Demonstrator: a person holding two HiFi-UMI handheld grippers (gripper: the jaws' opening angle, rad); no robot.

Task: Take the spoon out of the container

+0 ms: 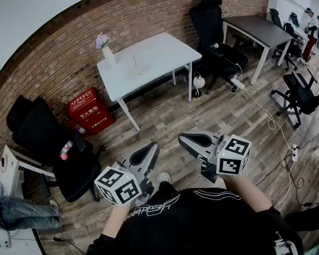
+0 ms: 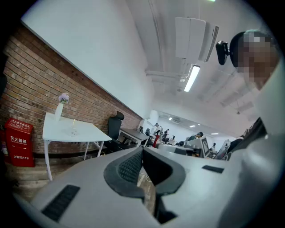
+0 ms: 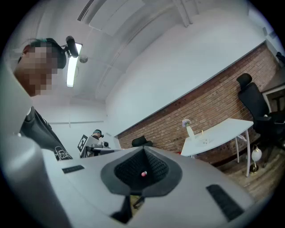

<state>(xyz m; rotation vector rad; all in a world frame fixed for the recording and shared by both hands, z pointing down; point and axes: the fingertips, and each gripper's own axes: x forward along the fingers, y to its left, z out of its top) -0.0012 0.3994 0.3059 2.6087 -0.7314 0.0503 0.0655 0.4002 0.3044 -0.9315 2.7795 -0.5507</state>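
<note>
rough red brick wall (image 1: 56, 67), worn wood-plank floor (image 1: 218, 113), smooth matt white table (image 1: 157, 53); left gripper (image 1: 152, 147) and right gripper (image 1: 187, 137) matt grey plastic, dimpled black pads (image 3: 133, 169).

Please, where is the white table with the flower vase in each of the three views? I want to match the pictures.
Head view: the white table is at upper centre, far across the floor.
Left gripper view: it is at the left, about mid-height.
Right gripper view: it is at the right, a little below mid-height.
Shared landmark: the brick wall directly behind the table.
</note>
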